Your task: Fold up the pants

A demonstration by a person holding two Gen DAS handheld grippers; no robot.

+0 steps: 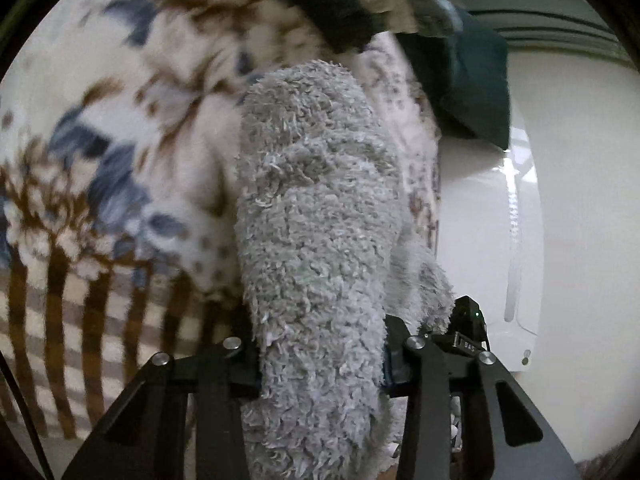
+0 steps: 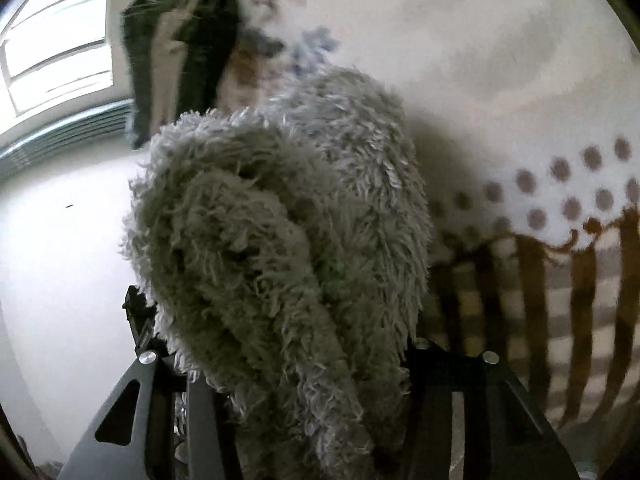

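Observation:
The pants are fluffy grey fleece [image 1: 316,232]. In the left wrist view my left gripper [image 1: 320,364] is shut on a thick bunch of them, which rises up the middle of the frame above the patterned blanket [image 1: 120,128]. In the right wrist view my right gripper [image 2: 296,360] is shut on another bunched, folded-over part of the same pants [image 2: 280,232], held up over the blanket [image 2: 520,80]. The fabric hides both sets of fingertips. The other gripper shows as a dark part at the pants' edge in each view.
The blanket is cream with blue and brown flowers, dots and brown stripes [image 2: 580,300]. Dark folded clothes [image 1: 352,8] and a dark green cushion [image 1: 472,80] lie at its far end. White floor [image 1: 520,200] lies beside the bed, with a window [image 2: 52,40] beyond.

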